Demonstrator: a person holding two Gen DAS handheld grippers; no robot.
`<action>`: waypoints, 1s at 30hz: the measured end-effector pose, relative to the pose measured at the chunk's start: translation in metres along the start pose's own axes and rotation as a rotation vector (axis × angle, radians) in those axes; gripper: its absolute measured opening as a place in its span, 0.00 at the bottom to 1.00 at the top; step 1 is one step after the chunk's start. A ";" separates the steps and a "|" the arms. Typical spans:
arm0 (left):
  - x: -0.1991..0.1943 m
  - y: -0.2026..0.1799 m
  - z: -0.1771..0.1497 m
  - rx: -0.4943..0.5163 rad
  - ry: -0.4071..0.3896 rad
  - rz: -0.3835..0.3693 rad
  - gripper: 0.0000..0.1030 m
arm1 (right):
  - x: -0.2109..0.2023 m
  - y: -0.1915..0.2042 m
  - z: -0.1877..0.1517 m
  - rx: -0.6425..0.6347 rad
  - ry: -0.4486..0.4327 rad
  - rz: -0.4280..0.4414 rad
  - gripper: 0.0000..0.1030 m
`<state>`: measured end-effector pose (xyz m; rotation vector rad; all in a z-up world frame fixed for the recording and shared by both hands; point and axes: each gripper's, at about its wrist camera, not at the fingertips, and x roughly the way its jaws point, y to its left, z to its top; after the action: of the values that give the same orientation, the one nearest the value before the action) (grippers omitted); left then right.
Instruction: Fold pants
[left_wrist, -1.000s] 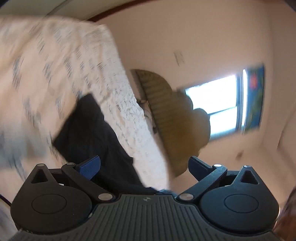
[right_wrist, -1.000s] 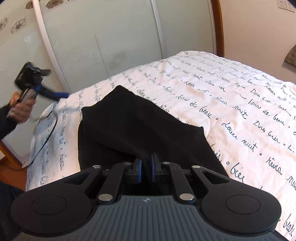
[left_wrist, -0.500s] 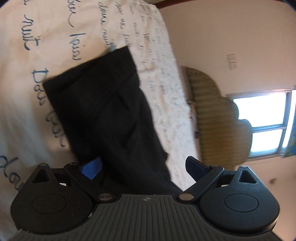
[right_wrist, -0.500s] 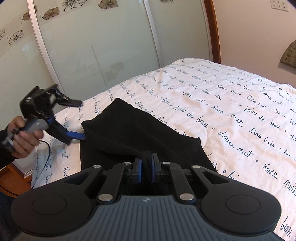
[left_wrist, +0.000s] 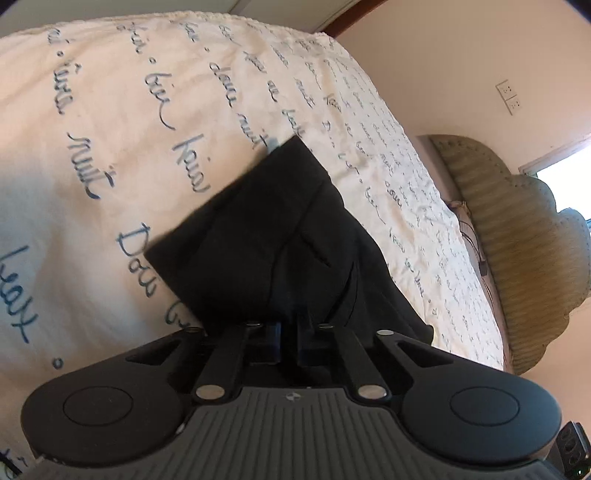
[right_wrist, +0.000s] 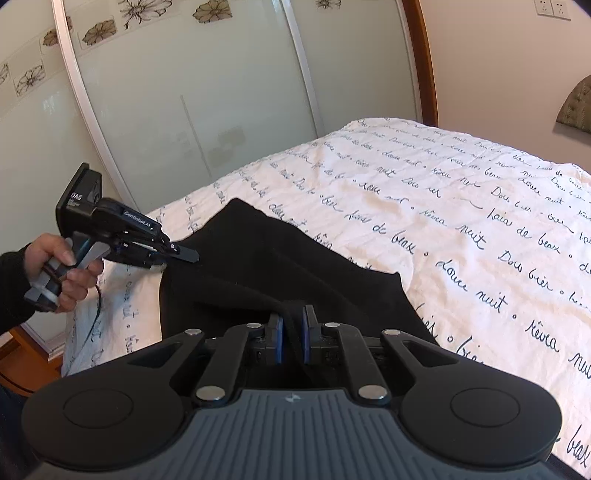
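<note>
Black pants (left_wrist: 266, 236) lie folded on a white bedspread (left_wrist: 110, 129) printed with blue handwriting. In the left wrist view my left gripper (left_wrist: 290, 332) has its jaws closing tight on the near edge of the pants, black cloth pinched between the blue pads. The right wrist view shows the same pants (right_wrist: 295, 266), and my right gripper (right_wrist: 292, 325) is shut on a ridge of the fabric at their near edge. There the left gripper (right_wrist: 188, 254), held by a hand (right_wrist: 62, 266), bites the left edge of the pants.
The bedspread (right_wrist: 443, 206) stretches far to the right of the pants. Frosted sliding wardrobe doors (right_wrist: 221, 92) stand behind the bed. A padded headboard (left_wrist: 517, 251) and a bright window (left_wrist: 569, 177) are at the bed's other end. The floor (right_wrist: 26, 354) shows at lower left.
My left gripper swung down from the wall toward the pants, came in at their left edge and went from wide open to shut on the cloth. The right gripper stayed shut on the fabric.
</note>
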<state>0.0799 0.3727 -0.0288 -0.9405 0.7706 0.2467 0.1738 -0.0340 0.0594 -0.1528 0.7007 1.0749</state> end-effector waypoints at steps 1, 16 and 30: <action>-0.007 -0.004 0.000 0.030 -0.018 -0.002 0.04 | -0.001 0.004 -0.001 -0.013 0.007 -0.001 0.09; -0.025 -0.007 0.001 0.294 -0.059 0.102 0.20 | 0.013 0.066 -0.038 -0.103 0.102 0.050 0.09; -0.046 -0.015 -0.014 0.438 -0.096 0.130 0.47 | 0.012 0.068 -0.067 0.123 0.040 -0.005 0.12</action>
<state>0.0482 0.3586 0.0075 -0.4626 0.7584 0.2227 0.0896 -0.0214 0.0150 -0.0706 0.7999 1.0233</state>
